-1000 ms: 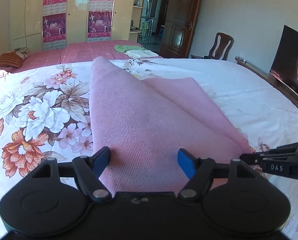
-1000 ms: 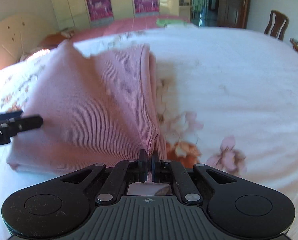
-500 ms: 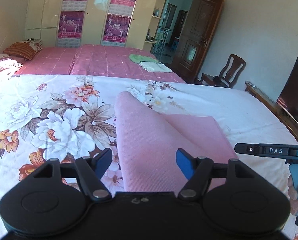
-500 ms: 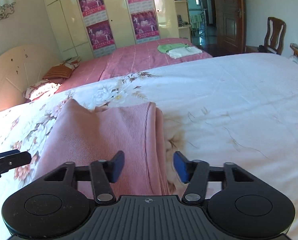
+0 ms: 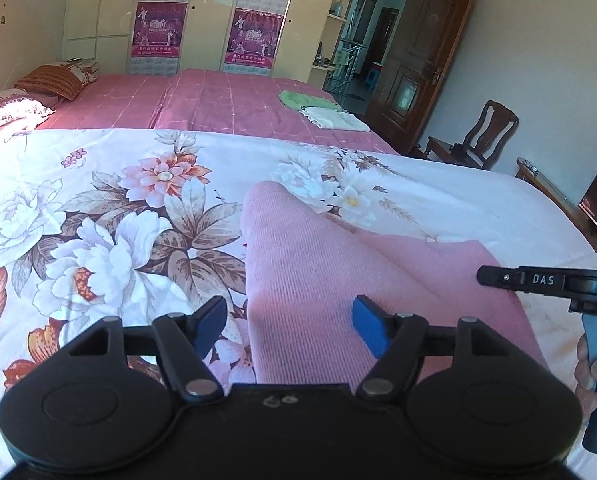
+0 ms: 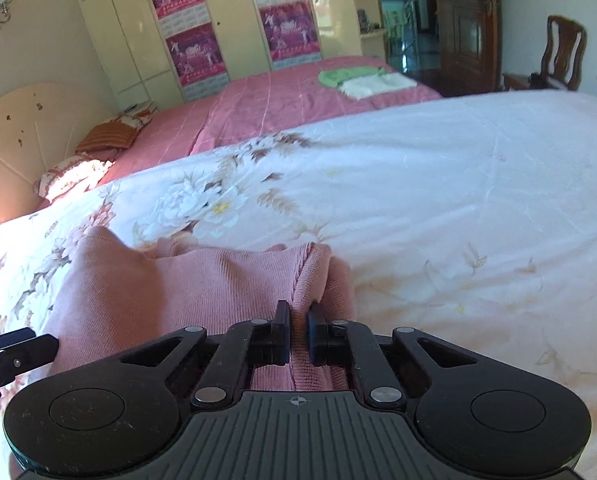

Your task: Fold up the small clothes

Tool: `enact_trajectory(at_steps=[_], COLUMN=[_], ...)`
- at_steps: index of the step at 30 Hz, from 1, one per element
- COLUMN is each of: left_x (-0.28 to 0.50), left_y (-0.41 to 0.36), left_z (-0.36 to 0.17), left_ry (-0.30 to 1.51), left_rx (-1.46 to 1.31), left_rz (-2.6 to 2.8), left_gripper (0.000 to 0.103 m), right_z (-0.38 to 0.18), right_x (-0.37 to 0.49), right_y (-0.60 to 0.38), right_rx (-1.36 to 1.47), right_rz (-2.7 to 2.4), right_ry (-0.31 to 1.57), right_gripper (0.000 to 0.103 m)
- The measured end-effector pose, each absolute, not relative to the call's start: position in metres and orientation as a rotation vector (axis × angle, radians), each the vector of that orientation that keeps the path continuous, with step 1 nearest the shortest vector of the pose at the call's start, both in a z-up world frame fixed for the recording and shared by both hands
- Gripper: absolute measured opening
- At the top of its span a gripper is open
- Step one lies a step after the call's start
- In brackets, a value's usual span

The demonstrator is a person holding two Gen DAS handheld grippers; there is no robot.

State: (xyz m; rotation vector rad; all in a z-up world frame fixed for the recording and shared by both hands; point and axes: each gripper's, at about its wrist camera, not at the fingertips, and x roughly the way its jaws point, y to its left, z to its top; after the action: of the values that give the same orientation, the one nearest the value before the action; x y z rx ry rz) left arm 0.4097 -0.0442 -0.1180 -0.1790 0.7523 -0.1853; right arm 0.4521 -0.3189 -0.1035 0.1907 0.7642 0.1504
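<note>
The pink ribbed knit garment lies on the white floral-print bedspread of the near bed, partly folded, with one rounded corner raised toward the far side.

Left gripper: the blue-padded fingers stand apart. The left edge of the garment runs between them, and neither pad presses on the fabric. The left finger sits over the floral print, the right finger over the knit.

Right gripper: the black fingers are closed on a bunched fold at the garment's right edge; a ridge of the ribbed hem rises just beyond the fingertips. In the left wrist view this gripper enters from the right, held by a hand on a grey-blue handle.

On the far bed, covered in a pink checked sheet, a green folded cloth lies touching a white folded cloth. A dark wooden chair stands at the far right beside the open brown door.
</note>
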Motion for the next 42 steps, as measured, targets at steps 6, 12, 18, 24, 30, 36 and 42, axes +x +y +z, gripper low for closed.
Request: enact_trajectory(at_steps=[6, 12, 18, 24, 30, 36, 42], left_x=[0.418, 0.414, 0.438, 0.459, 0.474, 0.498, 0.500], left_y=[-0.049, -0.034, -0.055, -0.050, -0.048, -0.042, -0.043], left_z=[-0.127, -0.119, -0.107, -0.142, -0.143, -0.149, -0.147], left_ry=[0.776, 0.749, 0.735, 0.828, 0.828, 0.841, 0.842], left_rx=[-0.155, -0.213, -0.164, -0.154, -0.166, -0.181, -0.128], left_rz=[-0.158, -0.145, -0.211, -0.139, -0.123, -0.057, -0.044], left_gripper=[0.070, 0.061, 0.055, 0.057, 0.060, 0.056, 0.054], right_z=[-0.125, -0.101, -0.084, -0.115, -0.143, -0.125, -0.145], right_x=[0.464, 0.458, 0.475, 0.496, 0.514, 0.510, 0.525], right_y=[-0.305, -0.317, -0.278, -0.253, -0.264, -0.240, -0.234], right_rx=[0.022, 0.126, 0.073, -0.014, -0.026, -0.007, -0.043], right_rz=[0.117, 0.114, 0.224, 0.240, 0.160, 0.321, 0.245], right_ry=[0.755, 0.703, 0.693, 0.747, 0.768, 0.747, 0.774], right_gripper=[0.007, 0.021, 0.021, 0.021, 0.021, 0.021, 0.021])
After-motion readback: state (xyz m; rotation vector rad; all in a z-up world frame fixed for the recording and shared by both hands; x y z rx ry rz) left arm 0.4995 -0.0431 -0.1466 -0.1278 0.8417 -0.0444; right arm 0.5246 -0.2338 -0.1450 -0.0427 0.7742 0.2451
